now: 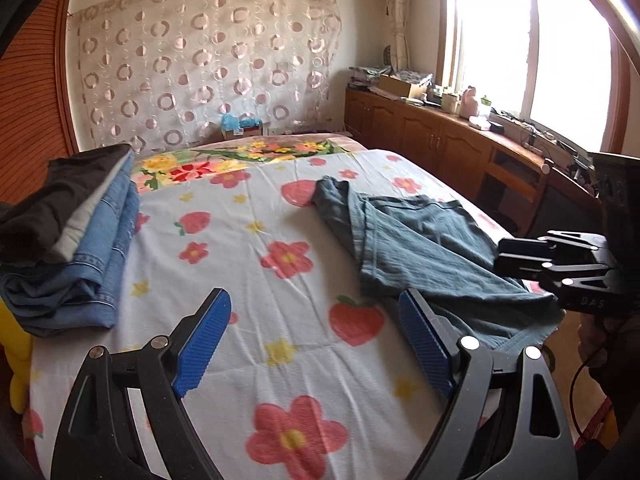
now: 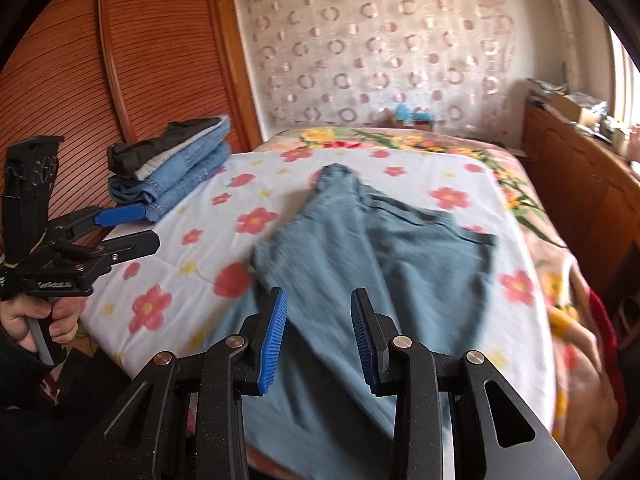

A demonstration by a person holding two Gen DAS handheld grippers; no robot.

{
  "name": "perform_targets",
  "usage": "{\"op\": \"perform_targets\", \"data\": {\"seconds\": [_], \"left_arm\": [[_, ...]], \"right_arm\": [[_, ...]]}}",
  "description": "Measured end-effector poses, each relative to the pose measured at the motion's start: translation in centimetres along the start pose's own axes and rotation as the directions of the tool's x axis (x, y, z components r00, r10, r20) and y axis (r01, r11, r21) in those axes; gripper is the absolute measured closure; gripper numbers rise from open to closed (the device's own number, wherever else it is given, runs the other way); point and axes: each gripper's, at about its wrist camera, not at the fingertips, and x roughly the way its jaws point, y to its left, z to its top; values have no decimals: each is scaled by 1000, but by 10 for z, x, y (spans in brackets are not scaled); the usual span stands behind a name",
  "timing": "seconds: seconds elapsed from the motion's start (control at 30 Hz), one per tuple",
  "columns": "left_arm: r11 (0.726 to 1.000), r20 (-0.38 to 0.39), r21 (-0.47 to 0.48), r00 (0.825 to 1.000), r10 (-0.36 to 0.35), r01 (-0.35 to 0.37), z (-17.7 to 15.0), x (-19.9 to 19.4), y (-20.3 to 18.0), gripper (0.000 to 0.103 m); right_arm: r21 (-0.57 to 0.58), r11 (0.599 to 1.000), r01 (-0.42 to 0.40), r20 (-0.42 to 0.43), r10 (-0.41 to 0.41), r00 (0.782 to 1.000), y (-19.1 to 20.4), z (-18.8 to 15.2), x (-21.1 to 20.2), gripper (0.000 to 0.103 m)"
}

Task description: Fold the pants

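Note:
A pair of grey-blue pants [image 1: 424, 248] lies spread and rumpled on the flowered bed sheet [image 1: 256, 264], right of centre; it fills the middle of the right wrist view [image 2: 360, 256]. My left gripper [image 1: 316, 336] is open and empty above the sheet, just left of the pants' near edge. It also shows at the left of the right wrist view [image 2: 140, 226]. My right gripper [image 2: 318, 332] is open and empty, low over the pants' near end. It appears at the right edge of the left wrist view [image 1: 504, 256].
A stack of folded jeans and dark clothes [image 1: 76, 240] sits at the bed's left side, also in the right wrist view [image 2: 176, 168]. A wooden cabinet [image 1: 440, 140] with clutter runs along the right under the window. A slatted wooden door [image 2: 120, 60] stands at the left.

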Motion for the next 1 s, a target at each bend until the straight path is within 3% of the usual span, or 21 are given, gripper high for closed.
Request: {"op": "perform_targets", "data": {"seconds": [0.47, 0.8, 1.0], "left_arm": [[998, 36, -54, 999, 29, -27, -2, -15, 27, 17], [997, 34, -70, 999, 30, -28, -8, -17, 32, 17], [997, 21, -69, 1000, 20, -18, -11, -12, 27, 17]], "right_arm": [[-116, 985, -127, -115, 114, 987, 15, 38, 83, 68], [-160, 982, -97, -201, 64, 977, 5, 43, 125, 73], [-188, 979, -79, -198, 41, 979, 16, 43, 130, 73]]}}
